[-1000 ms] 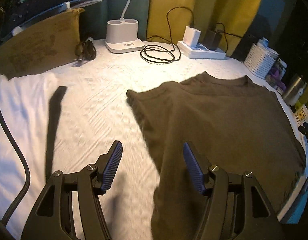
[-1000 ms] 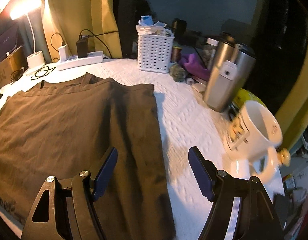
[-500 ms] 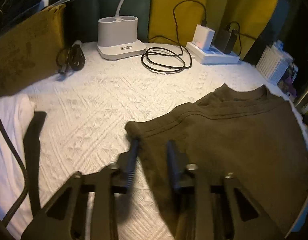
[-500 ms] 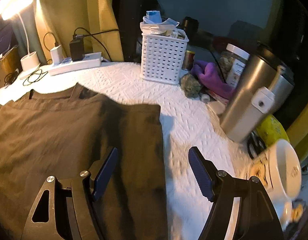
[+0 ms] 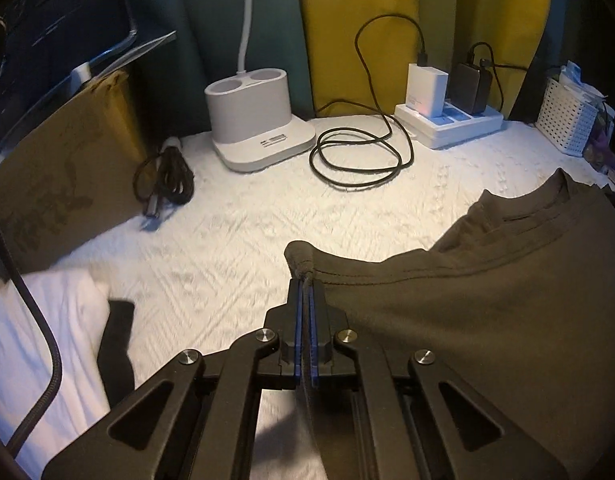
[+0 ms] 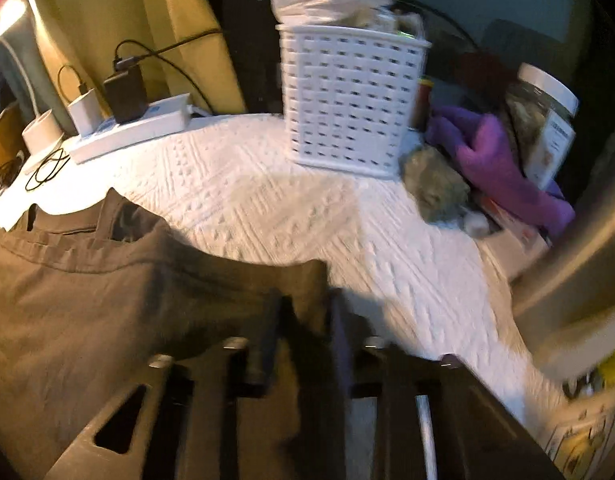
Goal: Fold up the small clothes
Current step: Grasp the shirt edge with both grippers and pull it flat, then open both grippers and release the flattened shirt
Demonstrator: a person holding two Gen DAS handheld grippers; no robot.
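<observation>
The brown shirt (image 5: 487, 320) lies flat on the white cloth (image 5: 235, 232). The left gripper (image 5: 306, 292) pinches its left corner; the right gripper (image 6: 303, 320), blurred, stands narrowly apart around the right edge. Both corners should lift evenly.

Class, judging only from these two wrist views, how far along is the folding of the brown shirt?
Done: the brown shirt lies spread flat on the white cloth. In hand: the left gripper is shut on the shirt's left corner; the right gripper straddles the opposite edge, blurred, with a gap between its fingers. Left: no fold shows yet.
</observation>
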